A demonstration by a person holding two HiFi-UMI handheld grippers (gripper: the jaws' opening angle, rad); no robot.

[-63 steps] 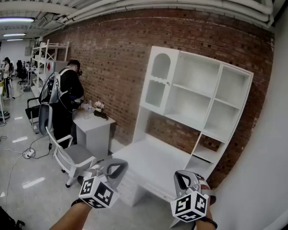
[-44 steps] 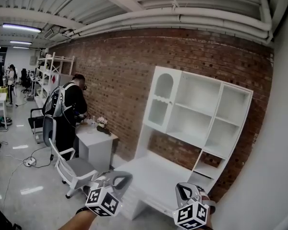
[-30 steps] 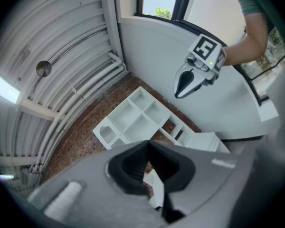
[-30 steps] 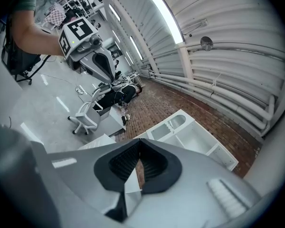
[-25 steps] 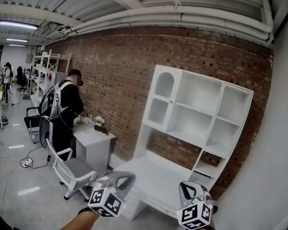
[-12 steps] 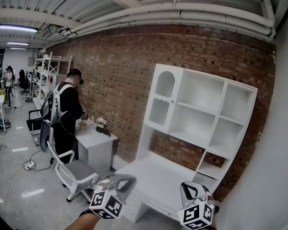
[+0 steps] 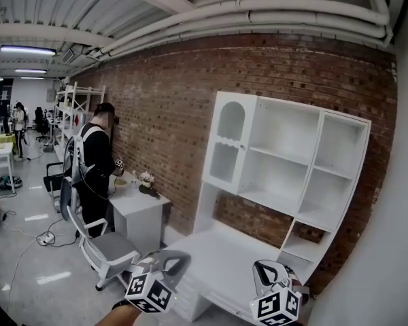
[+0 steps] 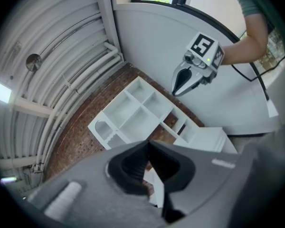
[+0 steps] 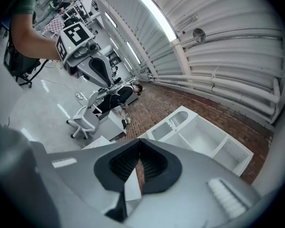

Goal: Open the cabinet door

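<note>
— while left gripper [image 8: 147,146] and right gripper [image 9: 139,142] hold jaws together, empty, where's the cabinet door [image 7: 229,141]?
— upper left of the cabinet [image 7: 306,212], upright, long axis vertical, facing the room.

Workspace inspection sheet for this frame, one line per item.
surface: white desk top under the hutch, nothing seen on it
job's things: arched cabinet door, upper left of hutch, looks shut, untouched
clutter: flowers on side desk
grippers: left gripper and right gripper jaws together, empty, well short of the door
cables: cable on floor by office chair
surroundings: brick wall, person at side desk, ceiling pipes
</note>
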